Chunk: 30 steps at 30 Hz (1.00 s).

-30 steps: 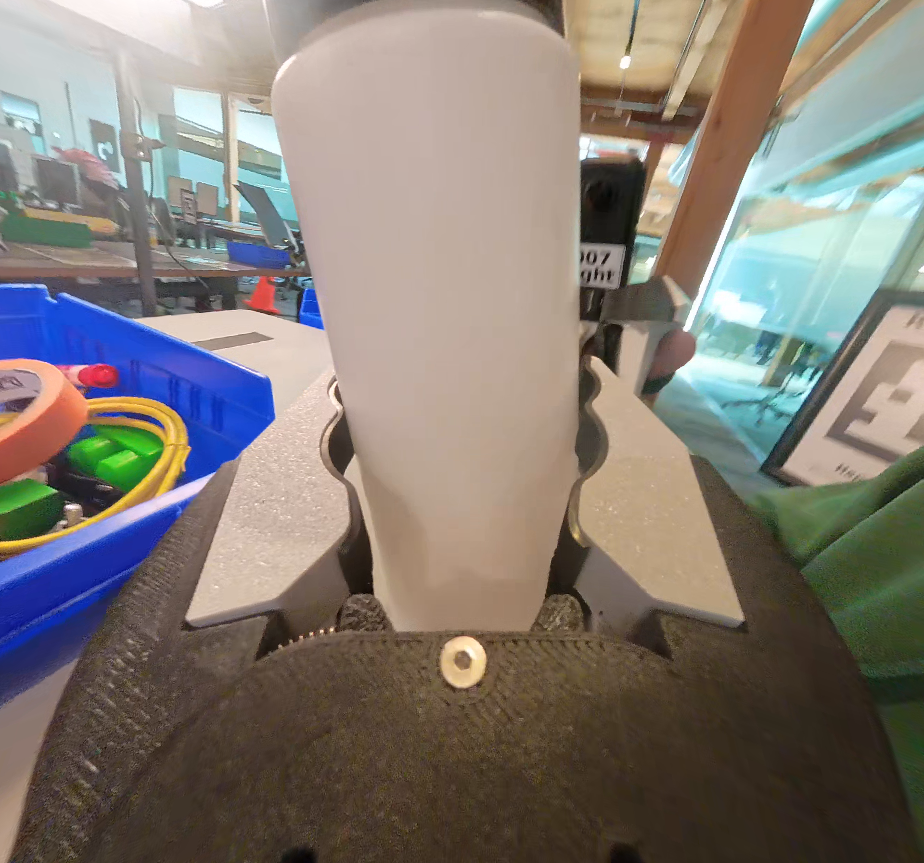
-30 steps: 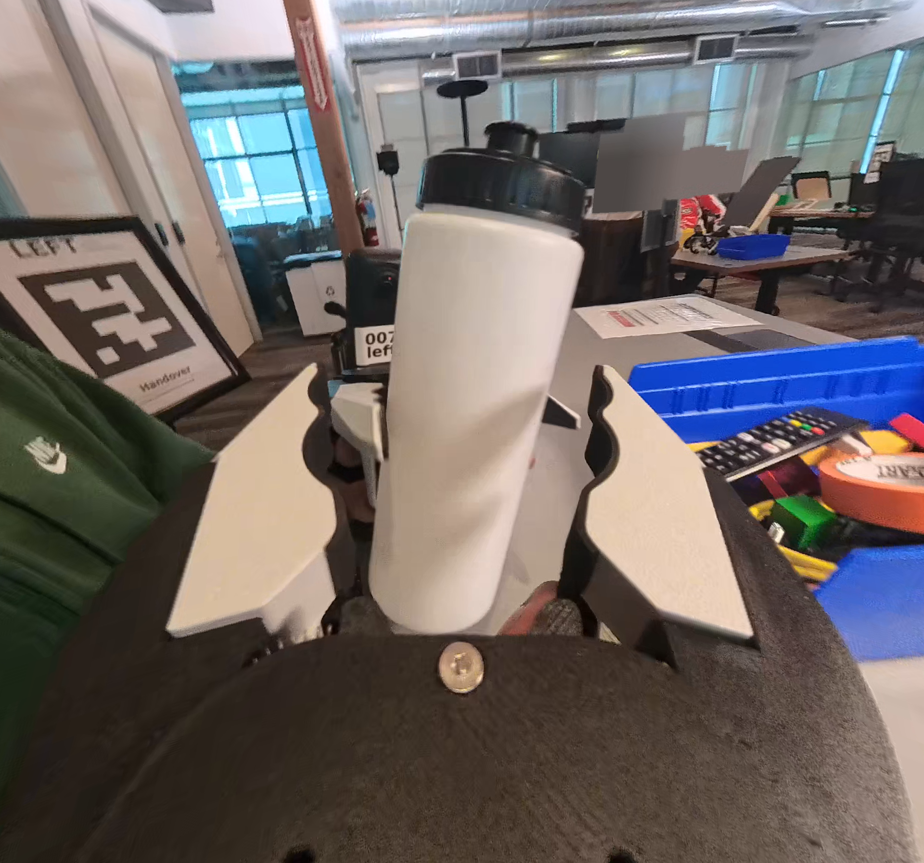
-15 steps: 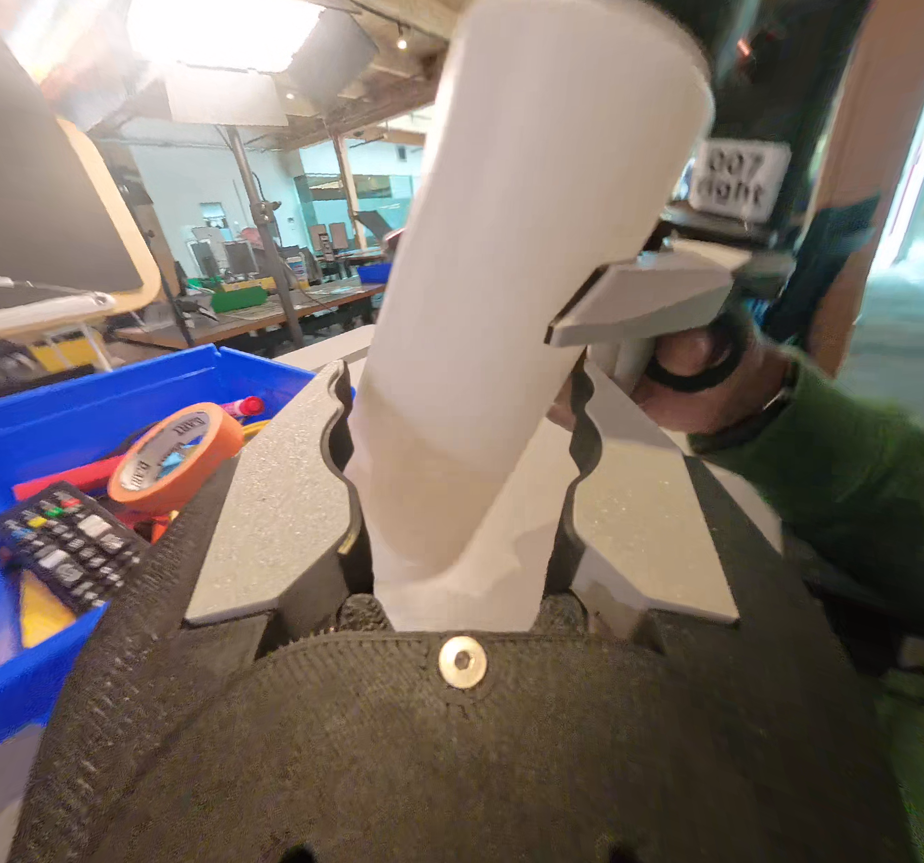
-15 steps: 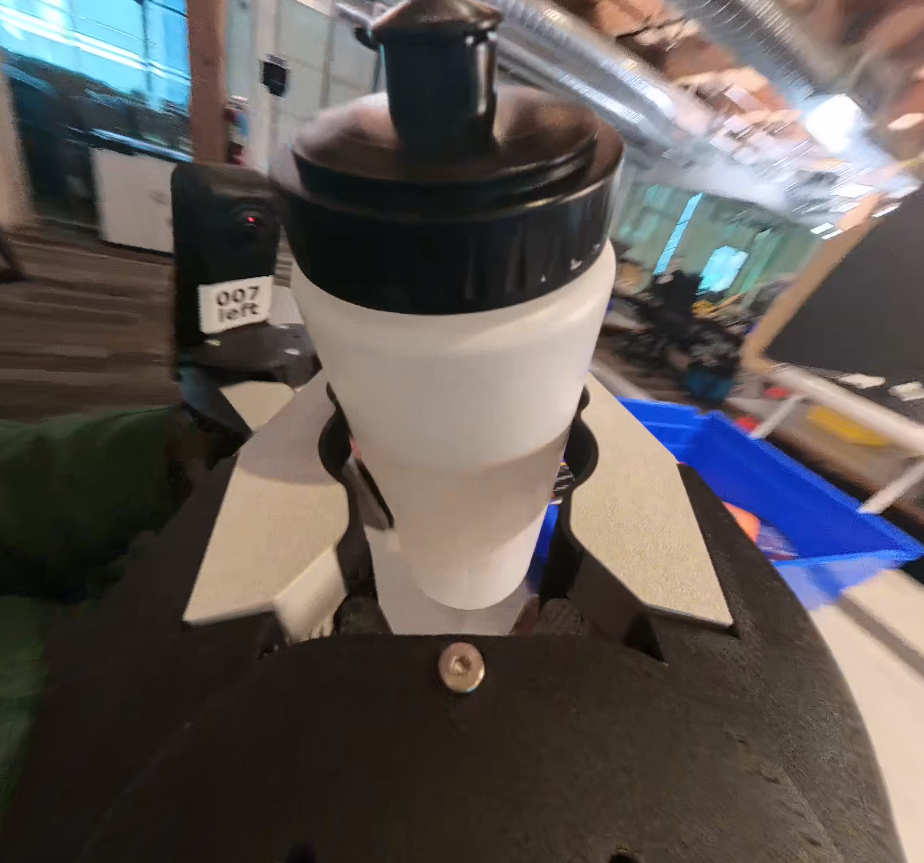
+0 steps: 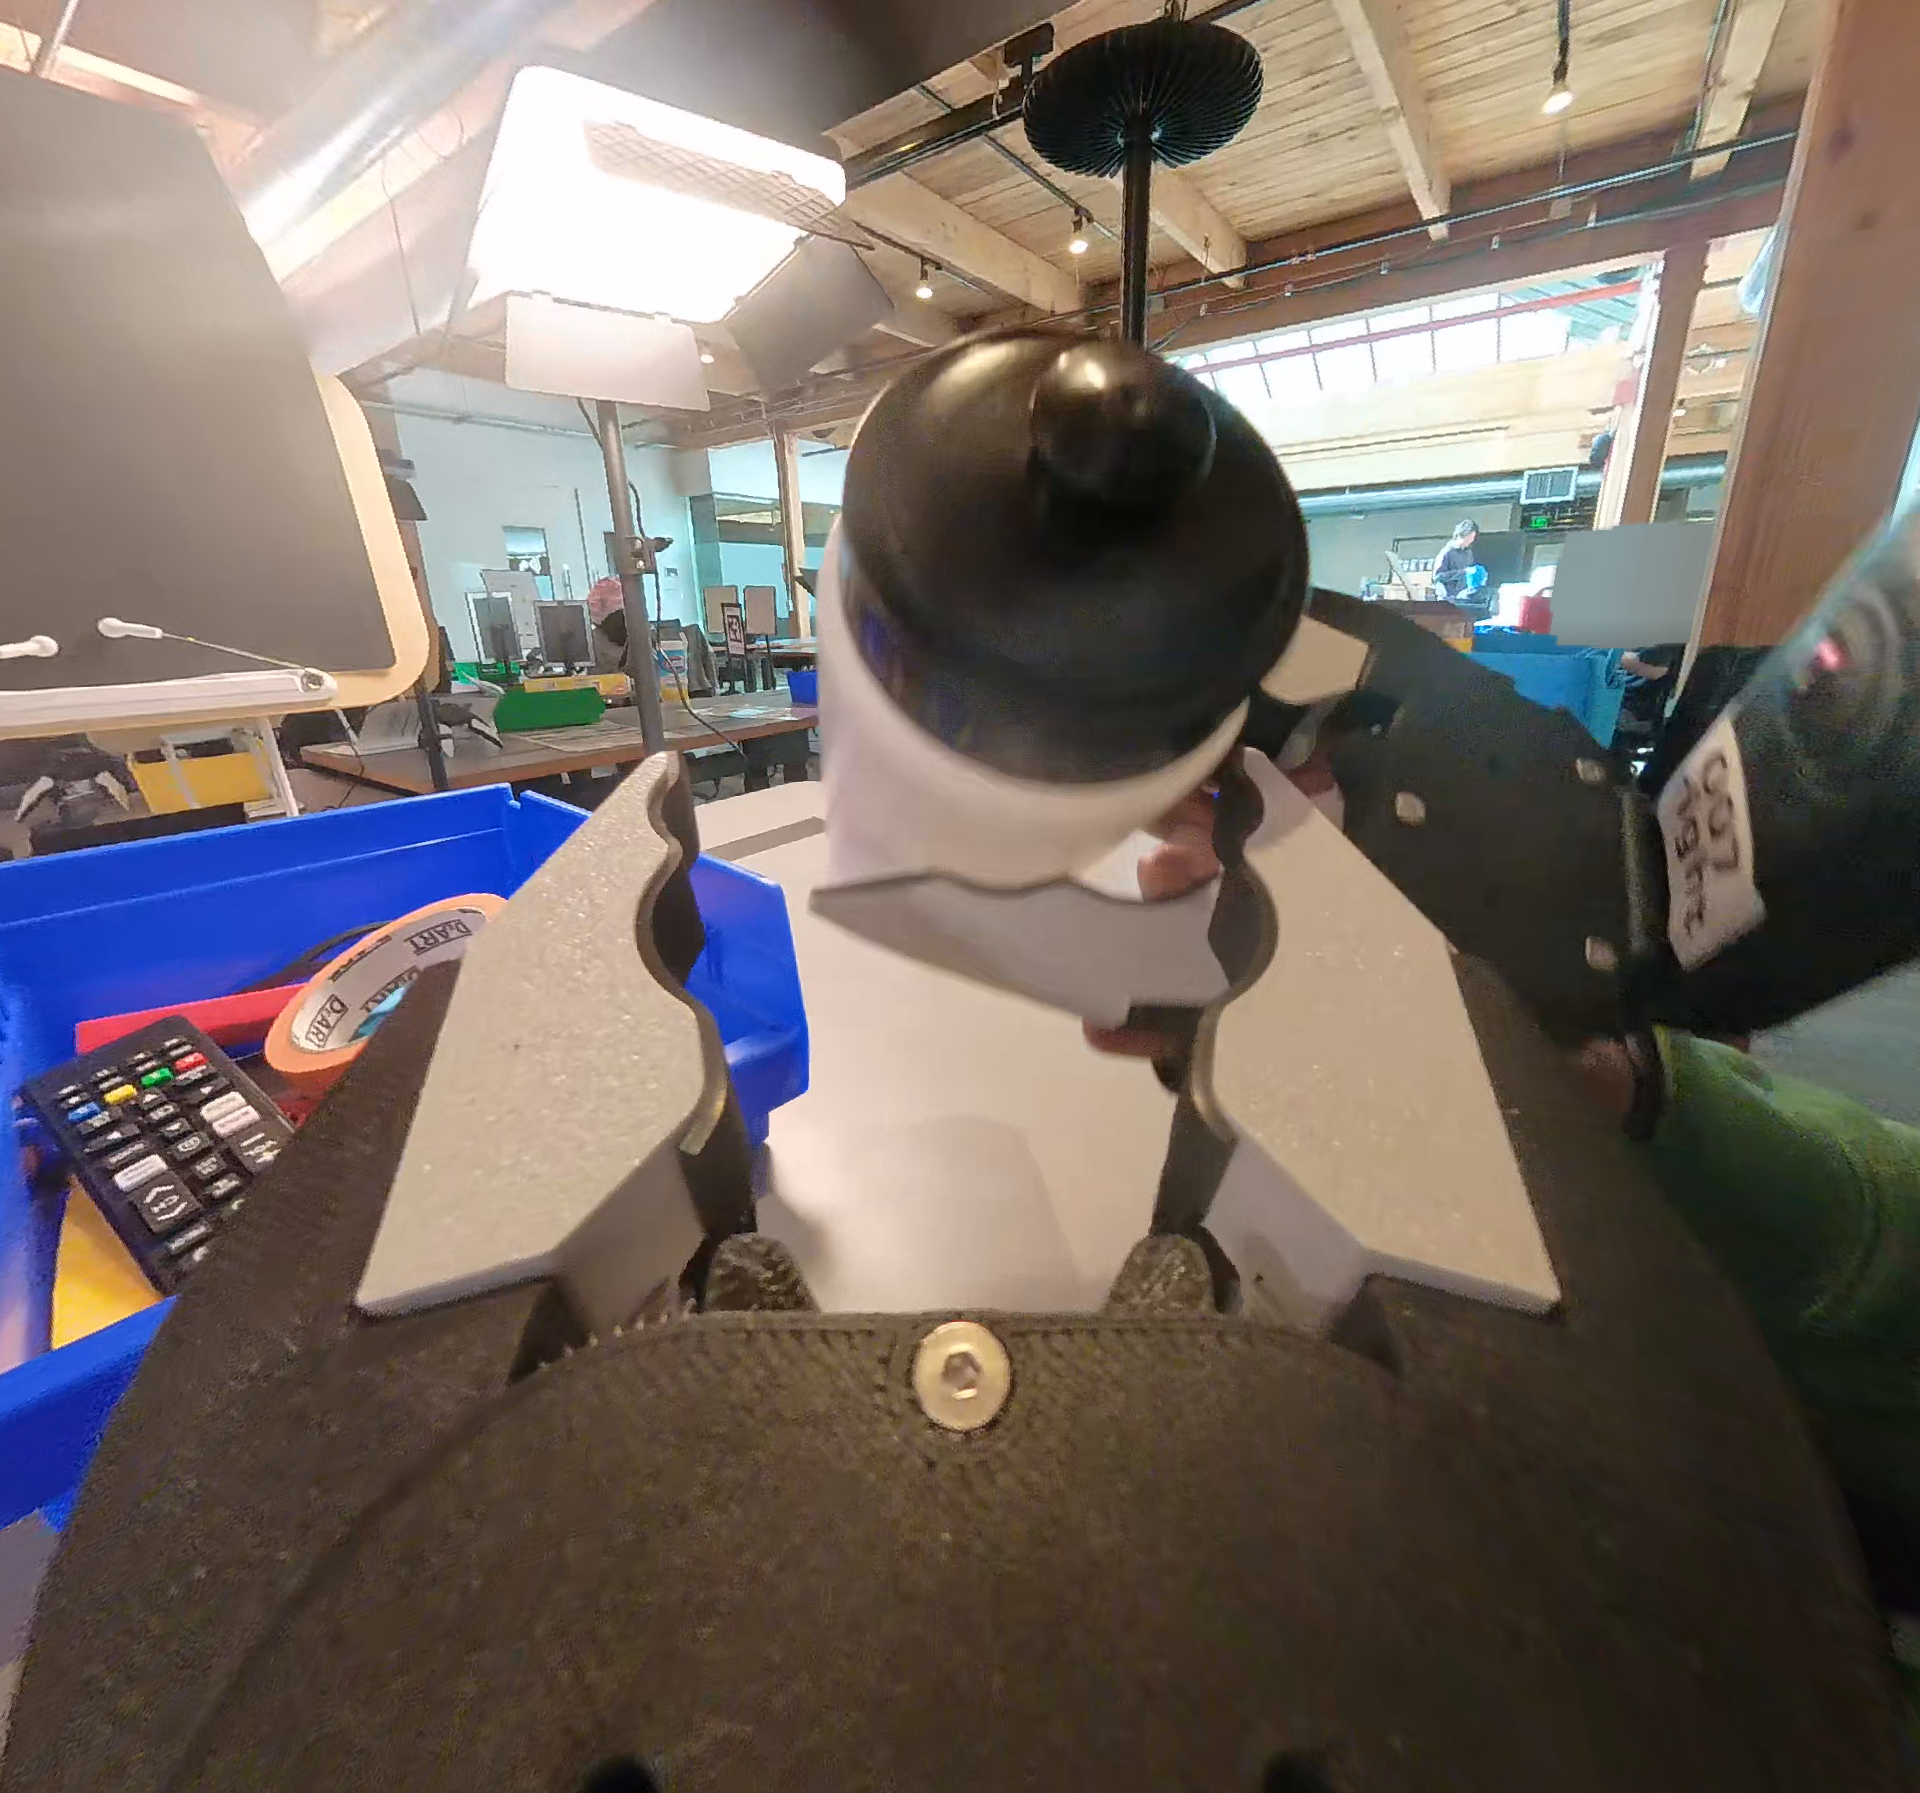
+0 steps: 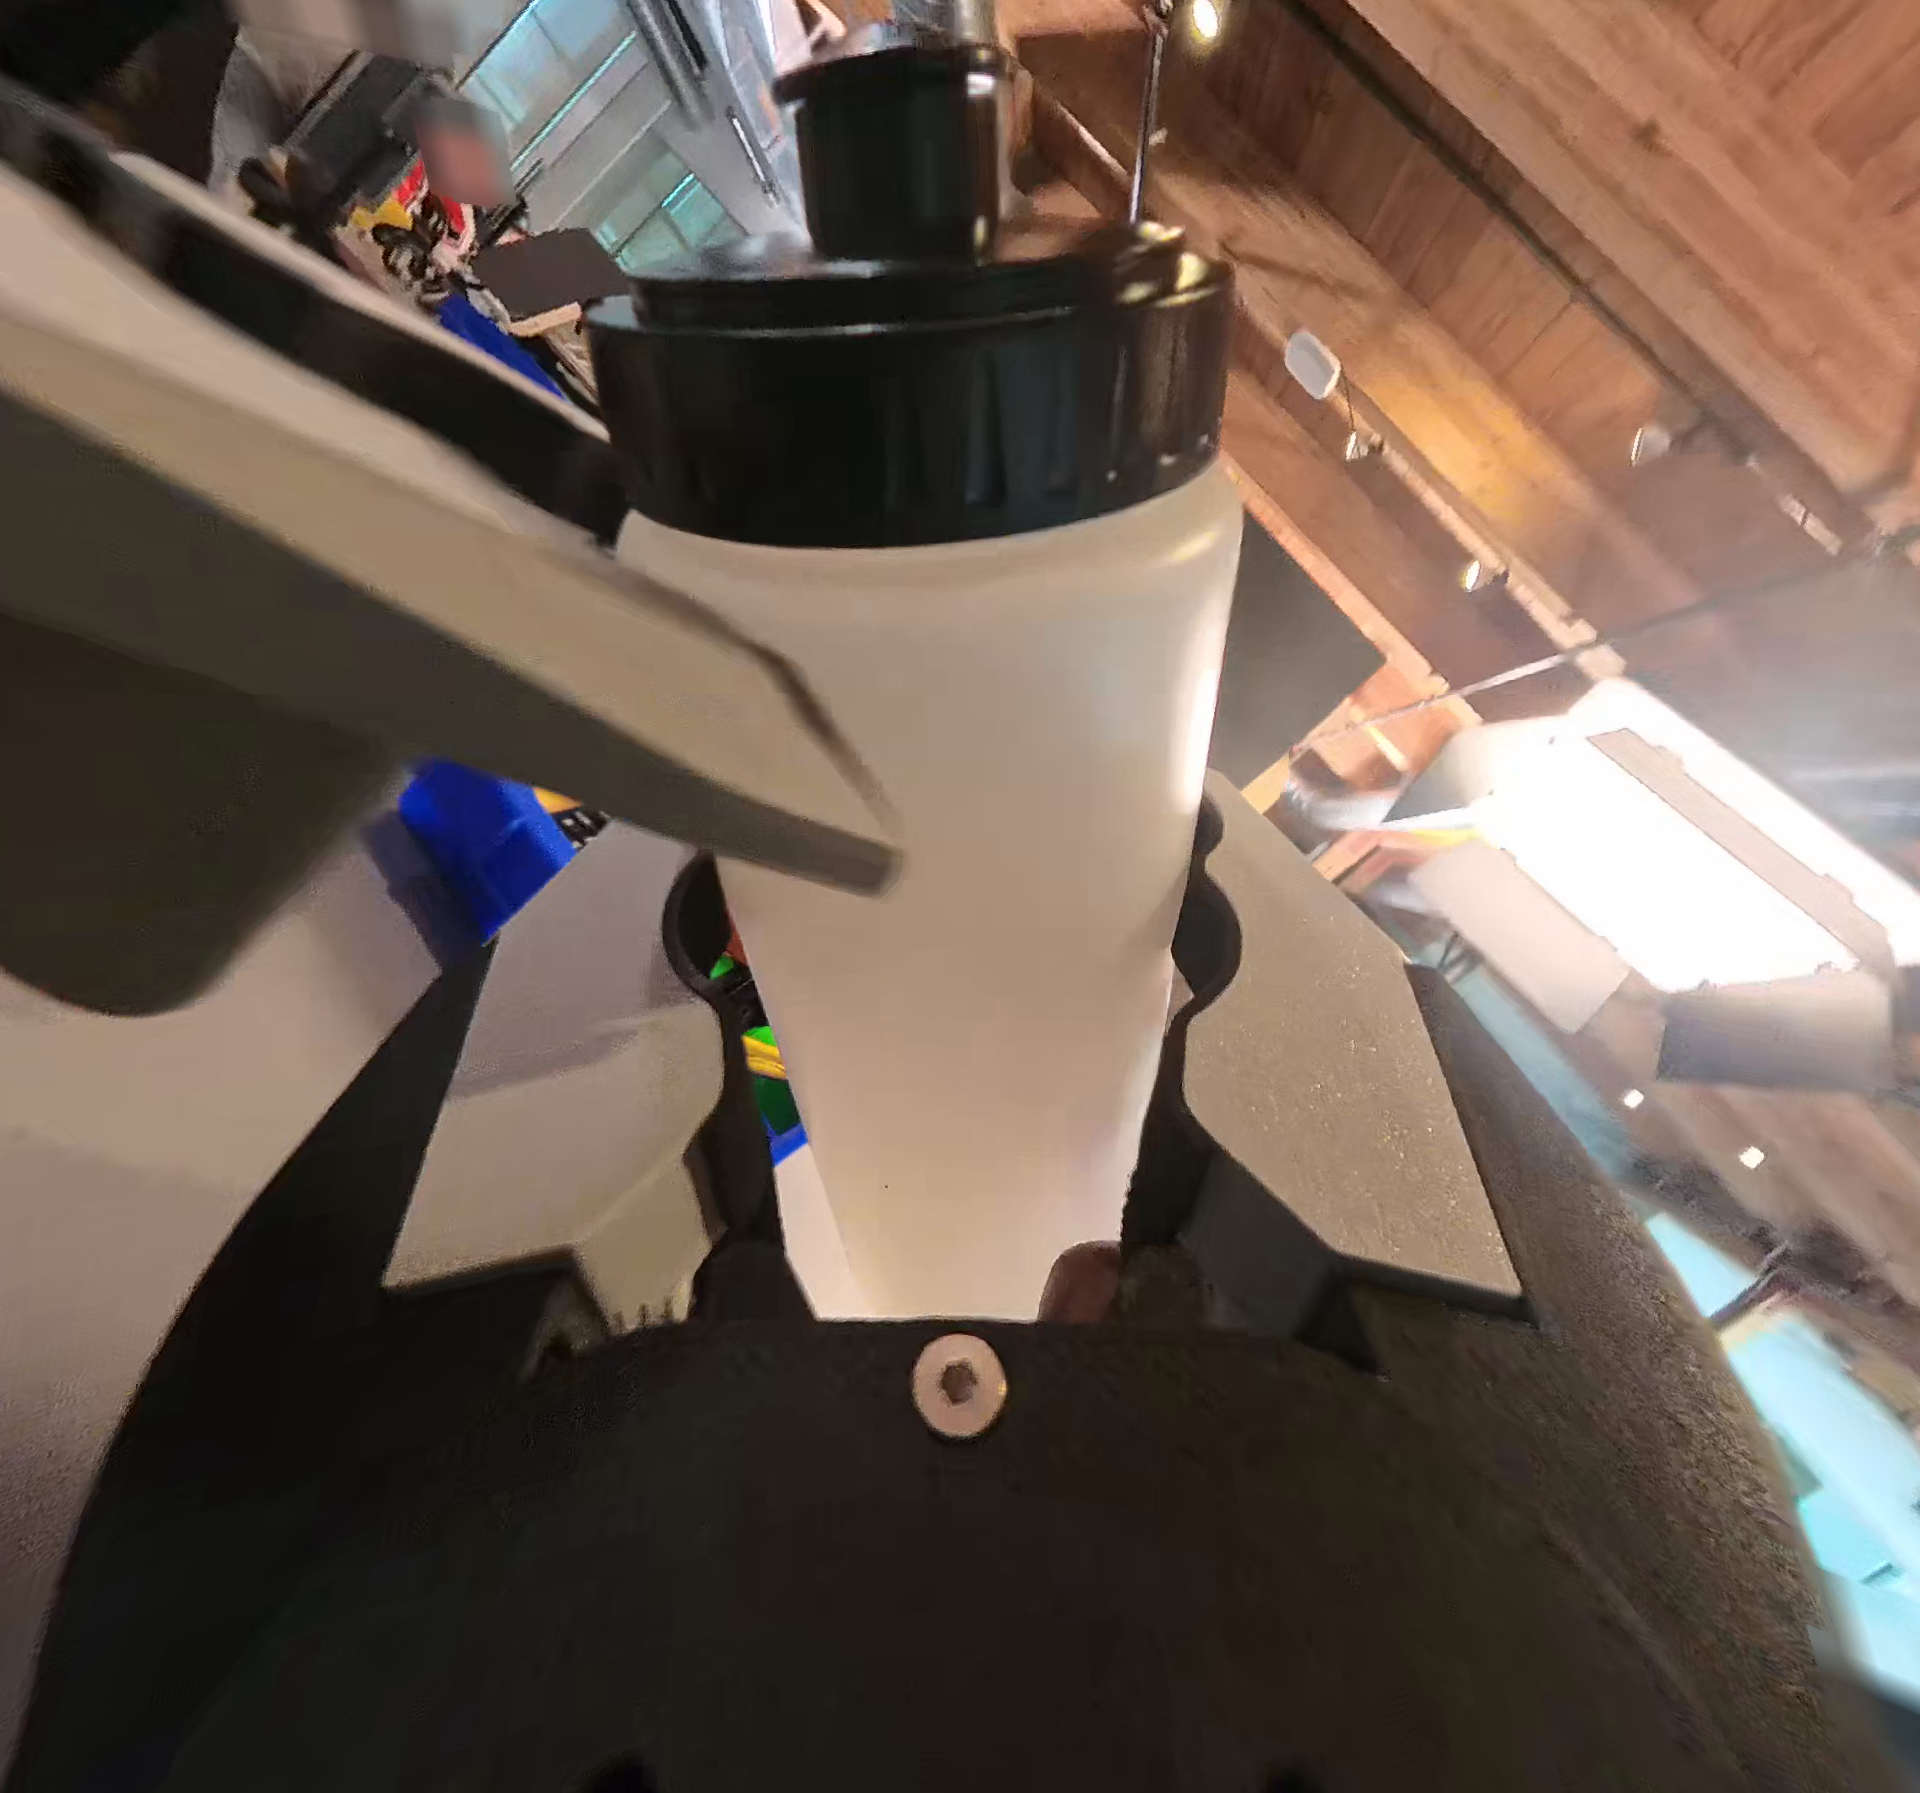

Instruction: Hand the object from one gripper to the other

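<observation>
Ceiling behind bottle (image 6: 997,808); base hidden

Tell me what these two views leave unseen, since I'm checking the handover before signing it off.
- Base of the white bottle: right wrist view, hidden behind the right gripper body.
- Bottle wall: left wrist view shows mostly the black cap, end-on.
- Blue bin contents: cut by the left edge and covered by a finger of the open left gripper.
- Background in the right wrist view: motion-blurred.
</observation>
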Each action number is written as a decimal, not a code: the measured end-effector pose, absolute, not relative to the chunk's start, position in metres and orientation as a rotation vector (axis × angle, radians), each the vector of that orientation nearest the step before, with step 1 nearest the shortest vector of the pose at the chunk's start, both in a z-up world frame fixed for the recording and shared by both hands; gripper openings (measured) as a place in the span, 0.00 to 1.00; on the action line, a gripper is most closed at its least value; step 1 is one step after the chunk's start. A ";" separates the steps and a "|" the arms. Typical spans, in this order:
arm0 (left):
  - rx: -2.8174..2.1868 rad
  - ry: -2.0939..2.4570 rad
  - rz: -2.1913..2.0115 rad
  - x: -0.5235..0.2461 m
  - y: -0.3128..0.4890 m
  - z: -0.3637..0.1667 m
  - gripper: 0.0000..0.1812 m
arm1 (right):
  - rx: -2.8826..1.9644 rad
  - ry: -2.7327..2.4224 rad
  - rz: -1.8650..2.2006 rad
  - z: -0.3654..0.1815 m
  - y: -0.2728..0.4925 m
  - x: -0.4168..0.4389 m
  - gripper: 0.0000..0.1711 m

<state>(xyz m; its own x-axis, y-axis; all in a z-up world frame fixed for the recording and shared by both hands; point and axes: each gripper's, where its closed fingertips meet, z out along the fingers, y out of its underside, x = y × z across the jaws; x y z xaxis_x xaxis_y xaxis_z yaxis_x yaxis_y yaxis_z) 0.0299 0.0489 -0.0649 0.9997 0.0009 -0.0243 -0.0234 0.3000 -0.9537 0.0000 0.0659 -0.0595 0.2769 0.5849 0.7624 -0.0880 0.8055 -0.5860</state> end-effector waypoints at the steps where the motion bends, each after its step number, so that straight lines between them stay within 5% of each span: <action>1: -1.269 0.022 0.009 0.031 0.050 -0.066 0.57 | -0.446 -1.220 0.439 -0.063 0.060 -0.001 0.52; 9: -1.280 0.056 0.011 0.038 0.047 -0.067 0.52 | -0.307 -1.214 0.353 -0.069 0.040 0.000 0.52; 21: -0.797 -0.432 -0.751 -0.051 -0.008 -0.046 0.51 | -0.401 -1.308 0.539 -0.079 0.058 0.002 0.57; 30: -0.864 -0.457 -0.801 -0.062 -0.009 -0.054 0.51 | -0.450 -1.429 0.640 -0.093 0.068 0.001 0.61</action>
<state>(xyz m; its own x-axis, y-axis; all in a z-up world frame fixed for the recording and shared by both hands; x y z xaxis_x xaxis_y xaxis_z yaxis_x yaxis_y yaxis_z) -0.0616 -0.0093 -0.0540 0.6282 -0.4314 0.6475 0.7769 0.3931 -0.4918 0.0011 0.0677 -0.0925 0.0227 0.6488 0.7606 -0.1358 0.7558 -0.6406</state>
